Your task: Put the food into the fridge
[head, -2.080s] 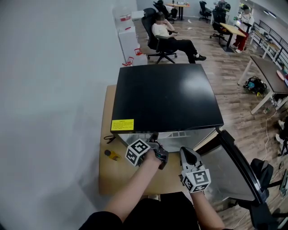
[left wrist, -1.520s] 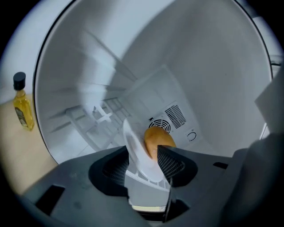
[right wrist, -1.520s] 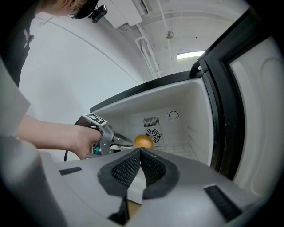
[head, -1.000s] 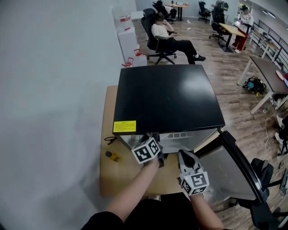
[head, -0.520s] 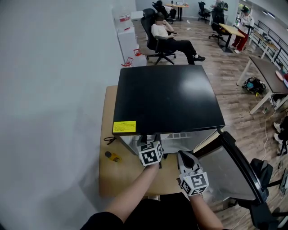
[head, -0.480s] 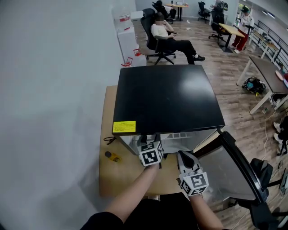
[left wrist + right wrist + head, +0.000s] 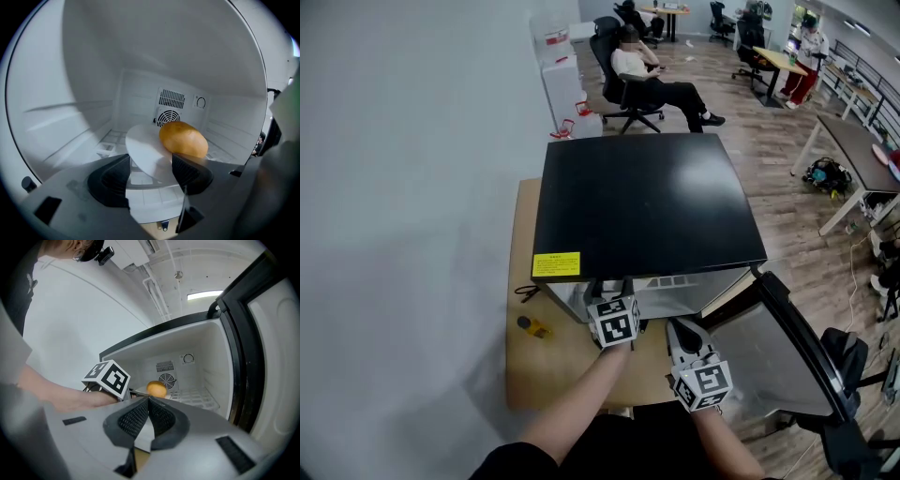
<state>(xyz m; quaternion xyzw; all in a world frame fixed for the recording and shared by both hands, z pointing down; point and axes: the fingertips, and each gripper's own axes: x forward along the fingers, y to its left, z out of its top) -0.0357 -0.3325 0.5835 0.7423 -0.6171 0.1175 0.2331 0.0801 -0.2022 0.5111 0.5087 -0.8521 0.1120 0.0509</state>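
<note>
"At the fridge mouth, head view first: where are both tools?"

"I see the small black-topped fridge [image 7: 647, 202] on the wooden table [image 7: 530, 366], with its door [image 7: 787, 347] swung out to the right. My left gripper [image 7: 616, 298] has its nose in the opening. My right gripper [image 7: 682, 330] hangs just beside it, outside and nearer the door. From up here the black top hides the food."

"And the left gripper view?"

"The round white plate [image 7: 143, 147] is inside, over the wire shelf [image 7: 108, 137], and the golden-brown oval bread roll [image 7: 183, 139] rides on its right part. The roll lies ahead of the jaws and right of the gap, just past the right pad. Its long axis runs across my view, dipping a little to the right. The jaws have just been opening and stand wide. The plate's near rim reaches into the gap, and I judge that no pad presses on it."

"Right gripper view?"

"Those jaws are clenched together on nothing. Past them the roll shows deep in the fridge, almost on their line, with my left gripper low at its left. So the left hand is far nearer. I judge its coming move is straight back out along its own line, clear of the rim, without nudging the plate."
</note>
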